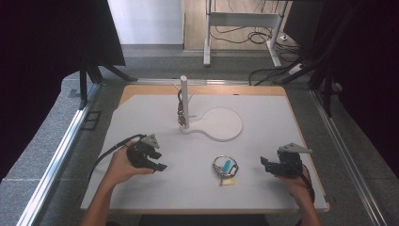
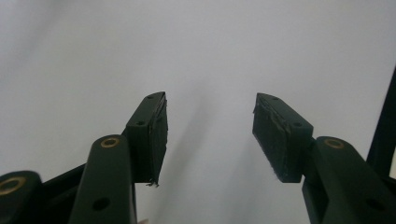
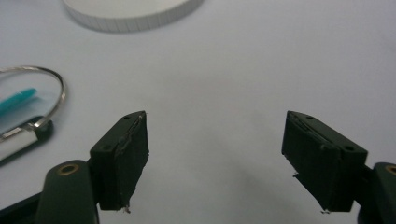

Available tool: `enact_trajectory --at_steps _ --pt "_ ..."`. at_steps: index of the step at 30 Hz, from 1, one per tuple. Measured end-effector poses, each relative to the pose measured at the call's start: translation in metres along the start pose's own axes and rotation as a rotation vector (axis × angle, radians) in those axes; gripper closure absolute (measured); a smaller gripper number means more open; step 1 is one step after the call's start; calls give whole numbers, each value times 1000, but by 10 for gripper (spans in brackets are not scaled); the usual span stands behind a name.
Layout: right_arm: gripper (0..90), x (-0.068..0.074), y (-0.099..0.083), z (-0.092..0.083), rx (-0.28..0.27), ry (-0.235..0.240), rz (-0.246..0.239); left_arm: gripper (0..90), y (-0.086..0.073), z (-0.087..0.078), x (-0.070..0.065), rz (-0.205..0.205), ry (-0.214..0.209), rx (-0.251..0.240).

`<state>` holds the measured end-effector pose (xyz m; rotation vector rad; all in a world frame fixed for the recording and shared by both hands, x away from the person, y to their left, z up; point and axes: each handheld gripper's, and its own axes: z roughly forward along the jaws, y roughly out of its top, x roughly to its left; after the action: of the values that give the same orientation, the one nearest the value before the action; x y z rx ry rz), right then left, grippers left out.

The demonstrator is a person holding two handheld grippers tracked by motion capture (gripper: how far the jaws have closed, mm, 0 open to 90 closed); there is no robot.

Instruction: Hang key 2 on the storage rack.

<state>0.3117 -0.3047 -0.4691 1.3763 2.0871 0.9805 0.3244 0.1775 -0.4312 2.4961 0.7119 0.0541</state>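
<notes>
Keyring (image 1: 225, 166): near the bench's front edge, between both grippers, apart from each.
Left gripper (image 1: 157, 162): jaws open, empty.
Right gripper (image 1: 264, 163): jaws open, empty; keyring probably just left of them.

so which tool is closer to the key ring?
The right tool. The key ring with the teal tag lies just beside it, while the left tool sits farther off across bare mat.

Dim, soft shadows, dark corners, slight blur

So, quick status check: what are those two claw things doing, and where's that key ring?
Left gripper open, empty. Right gripper open, empty. Key ring flat on the white mat, between both grippers. Nothing in the way.
</notes>
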Motion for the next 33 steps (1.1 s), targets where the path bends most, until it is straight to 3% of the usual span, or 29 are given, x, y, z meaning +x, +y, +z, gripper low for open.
enact_trajectory --at_steps 6,12,16,18,23,24,27,28,30,33 --pt "300 5 15 -6 2 36 -38 458 -2 0 -1 8 3 1" --pt "405 12 42 -11 46 94 -96 455 -4 6 -4 7 1 2" --pt "449 24 64 -11 112 130 -172 453 -10 8 1 -17 1 0" --pt "477 35 78 -6 176 179 -217 453 -11 4 2 -20 12 -9" --pt "519 49 90 4 236 216 -278 453 -12 2 1 -25 4 -22" --pt "541 58 96 10 279 232 -332 453 -12 3 1 -23 1 -18" --pt "558 64 100 15 313 247 -353 452 -12 4 1 -19 0 -13" --pt "570 70 104 23 371 264 -360 452 -12 4 1 -19 0 -13" --pt "573 75 104 29 429 268 -378 452 -12 2 1 -17 -1 -19" --pt "579 81 102 35 468 270 -388 452 -12 2 1 -20 -4 -20"
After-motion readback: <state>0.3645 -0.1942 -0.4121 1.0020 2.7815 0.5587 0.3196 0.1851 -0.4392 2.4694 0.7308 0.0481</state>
